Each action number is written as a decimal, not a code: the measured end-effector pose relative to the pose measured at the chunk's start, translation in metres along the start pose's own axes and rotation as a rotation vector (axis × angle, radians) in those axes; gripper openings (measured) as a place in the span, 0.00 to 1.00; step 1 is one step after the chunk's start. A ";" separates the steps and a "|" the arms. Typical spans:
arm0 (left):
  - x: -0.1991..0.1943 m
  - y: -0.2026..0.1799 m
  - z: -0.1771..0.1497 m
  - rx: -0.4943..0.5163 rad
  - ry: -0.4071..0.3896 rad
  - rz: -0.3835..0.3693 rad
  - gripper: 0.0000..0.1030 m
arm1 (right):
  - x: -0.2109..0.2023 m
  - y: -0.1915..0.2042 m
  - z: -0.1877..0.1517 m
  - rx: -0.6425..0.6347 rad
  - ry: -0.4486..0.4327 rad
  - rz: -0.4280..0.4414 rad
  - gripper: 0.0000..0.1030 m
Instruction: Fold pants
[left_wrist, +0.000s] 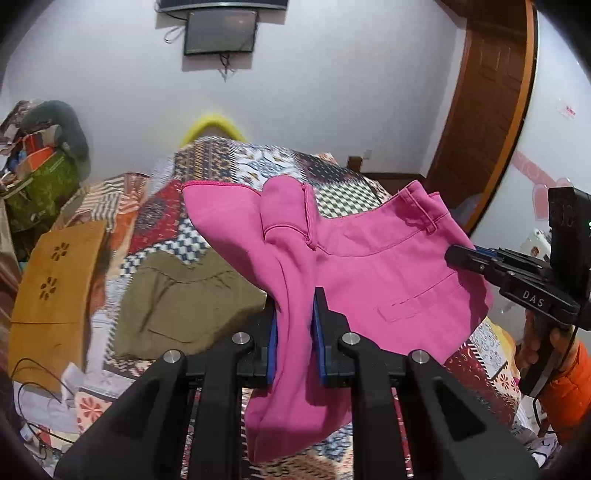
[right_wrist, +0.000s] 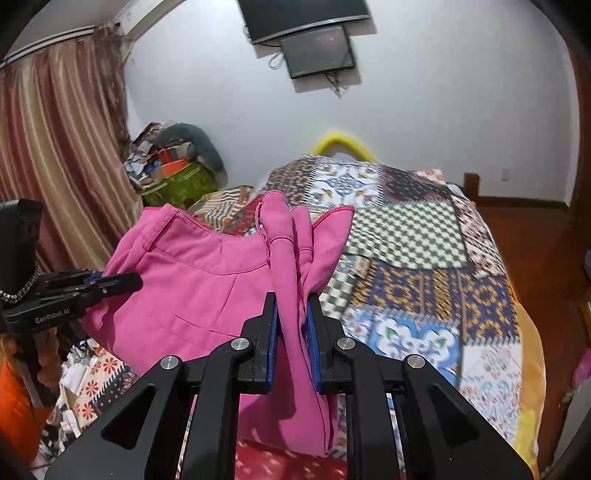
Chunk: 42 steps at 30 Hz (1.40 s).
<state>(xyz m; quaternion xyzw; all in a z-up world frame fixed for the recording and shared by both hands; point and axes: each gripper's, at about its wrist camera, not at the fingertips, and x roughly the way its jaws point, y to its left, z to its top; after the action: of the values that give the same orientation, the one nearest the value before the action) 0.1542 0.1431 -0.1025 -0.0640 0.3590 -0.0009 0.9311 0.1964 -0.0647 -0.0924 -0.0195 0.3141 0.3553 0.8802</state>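
Observation:
Pink pants (left_wrist: 373, 266) hang in the air above a patchwork bed (left_wrist: 207, 236), stretched between both grippers. My left gripper (left_wrist: 294, 295) is shut on a bunched fold of the pink cloth; the rest droops below the fingers. My right gripper (right_wrist: 291, 299) is shut on another bunched part of the pants (right_wrist: 199, 291). The right gripper also shows at the right of the left wrist view (left_wrist: 458, 254), at the pants' waistband side. The left gripper shows at the left of the right wrist view (right_wrist: 125, 282), against the pants' edge.
An olive-brown garment (left_wrist: 184, 306) lies on the bed beside an orange-brown folded cloth (left_wrist: 55, 288). A pile of bags and clothes (right_wrist: 173, 166) stands by the wall near a striped curtain (right_wrist: 62, 158). A wooden door (left_wrist: 487, 110) is at the right. The quilt (right_wrist: 424, 258) lies spread to the right.

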 end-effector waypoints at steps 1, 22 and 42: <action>-0.004 0.007 0.001 -0.006 -0.008 0.008 0.15 | 0.004 0.005 0.003 -0.010 -0.001 0.004 0.12; 0.005 0.125 0.024 -0.085 -0.073 0.122 0.15 | 0.096 0.079 0.050 -0.136 -0.013 0.081 0.12; 0.155 0.223 -0.014 -0.205 0.169 0.157 0.15 | 0.244 0.085 0.027 -0.195 0.257 0.080 0.12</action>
<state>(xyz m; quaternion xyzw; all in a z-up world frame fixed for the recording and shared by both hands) 0.2500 0.3557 -0.2436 -0.1299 0.4380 0.1034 0.8835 0.2906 0.1554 -0.1929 -0.1378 0.3886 0.4135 0.8118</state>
